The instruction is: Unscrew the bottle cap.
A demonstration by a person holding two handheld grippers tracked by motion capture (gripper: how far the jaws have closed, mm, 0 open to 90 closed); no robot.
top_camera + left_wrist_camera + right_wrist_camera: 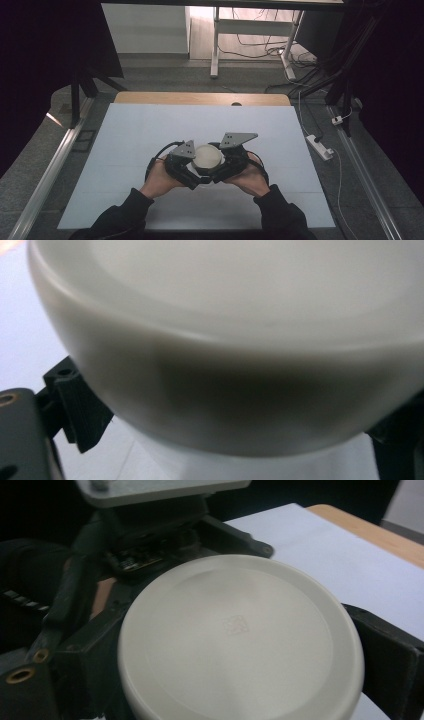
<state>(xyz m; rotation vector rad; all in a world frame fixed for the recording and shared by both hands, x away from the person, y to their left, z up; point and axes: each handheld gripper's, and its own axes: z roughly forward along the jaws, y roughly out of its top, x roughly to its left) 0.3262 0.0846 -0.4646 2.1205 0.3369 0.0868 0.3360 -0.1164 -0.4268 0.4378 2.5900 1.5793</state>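
Gripping a smooth, round, cream lid (207, 156) from both sides: your left gripper (192, 167) and right gripper (223, 165) jaws clamp its rim above the matte white table (150, 130).

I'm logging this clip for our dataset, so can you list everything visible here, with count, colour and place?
Round container: one, off-white, smooth lidded top, held between the two grippers near the middle of the table.
Table: one, pale bluish-white top with a wooden far edge.
Power strip: one, white, on the floor to the right of the table.
Desk frame: one, white, beyond the table, with cables under it.
Left gripper: one, black with a grey plate, jaws at the container's left side.
Right gripper: one, black with a grey plate, jaws at the container's right side.
Hands: two, in dark sleeves, entering from the bottom edge.
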